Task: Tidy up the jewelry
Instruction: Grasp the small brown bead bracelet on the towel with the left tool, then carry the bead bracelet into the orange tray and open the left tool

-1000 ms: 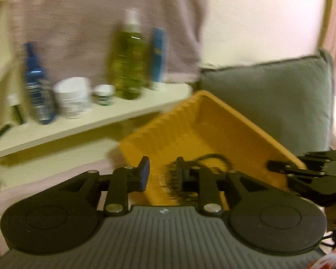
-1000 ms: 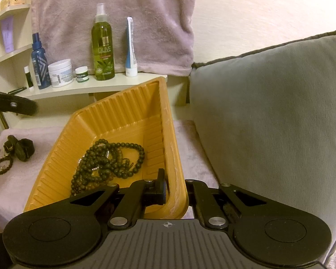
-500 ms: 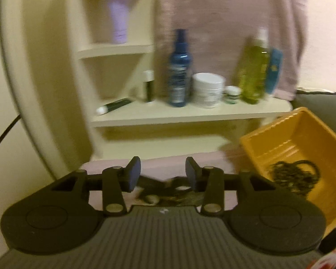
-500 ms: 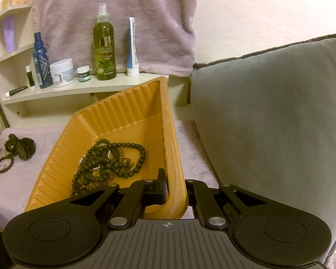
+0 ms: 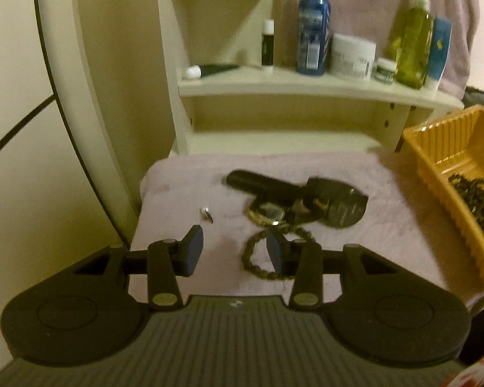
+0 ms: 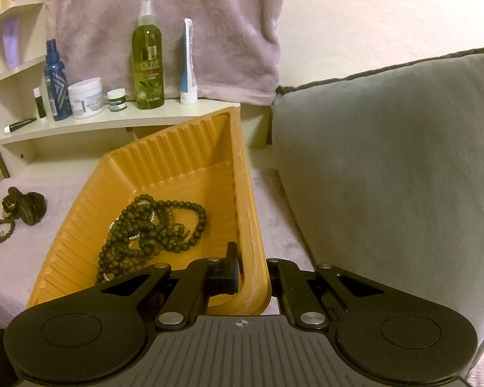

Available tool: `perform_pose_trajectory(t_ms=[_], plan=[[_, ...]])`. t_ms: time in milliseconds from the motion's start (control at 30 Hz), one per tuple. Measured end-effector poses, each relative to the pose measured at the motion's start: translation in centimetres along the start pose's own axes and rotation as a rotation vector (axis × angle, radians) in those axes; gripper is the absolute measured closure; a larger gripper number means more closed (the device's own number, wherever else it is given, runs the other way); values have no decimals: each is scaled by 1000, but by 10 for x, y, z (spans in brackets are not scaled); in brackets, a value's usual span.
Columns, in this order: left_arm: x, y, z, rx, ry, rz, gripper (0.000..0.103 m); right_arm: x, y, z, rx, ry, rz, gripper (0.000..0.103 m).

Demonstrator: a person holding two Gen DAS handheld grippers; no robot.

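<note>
The right gripper [image 6: 253,277] was clamped across the side wall of the tilted yellow tray [image 6: 177,161], one finger inside and one outside, holding it canted above the pinkish towel [image 6: 22,258]; a pile of dark bead necklaces [image 6: 151,225] lay heaped toward its lower wall. If that grip slackened or the tilt grew, the beads would likely slide to the low edge and spill, since only a thin ribbed wall was pinched. The left gripper [image 5: 235,250] hung wide open and held nothing, its fingers low over the towel, with a small beaded bracelet [image 5: 258,254] partly behind the right finger. Just beyond lay a gold-rimmed wristwatch [image 5: 269,216] tangled with a black strap and dark pouch-like item [image 5: 335,203], and a tiny silver piece [image 5: 206,214], perhaps a ring or earring, sat apart to the left. Closing on the bracelet could miss it, drag the watch along, or snag the plush pile; the silver piece looked easy to lose in the fibres. Behind stood a cream shelf [image 5: 306,92] with a blue spray bottle [image 5: 313,32], white jar [image 5: 351,53] and green olive bottle [image 6: 148,61]; a grey cushion [image 6: 387,161] crowded the tray's right side, leaving little room to swing it.
</note>
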State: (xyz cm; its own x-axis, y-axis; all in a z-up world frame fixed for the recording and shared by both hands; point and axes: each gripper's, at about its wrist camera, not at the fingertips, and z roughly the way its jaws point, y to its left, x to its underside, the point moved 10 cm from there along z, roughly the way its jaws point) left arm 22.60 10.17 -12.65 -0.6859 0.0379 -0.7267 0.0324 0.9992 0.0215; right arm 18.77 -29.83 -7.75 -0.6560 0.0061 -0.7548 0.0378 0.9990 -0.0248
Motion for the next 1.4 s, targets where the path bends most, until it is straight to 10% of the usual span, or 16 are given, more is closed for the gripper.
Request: perform_pose_trajectory(t_ms=[633,1400], plan=[[20,-12,31,39,59,-21,98,1,-2,4,10,17,-12,98],[-74,-56,-48,176,-108,46,98,-1,0,-1,3,-3,-11,98]])
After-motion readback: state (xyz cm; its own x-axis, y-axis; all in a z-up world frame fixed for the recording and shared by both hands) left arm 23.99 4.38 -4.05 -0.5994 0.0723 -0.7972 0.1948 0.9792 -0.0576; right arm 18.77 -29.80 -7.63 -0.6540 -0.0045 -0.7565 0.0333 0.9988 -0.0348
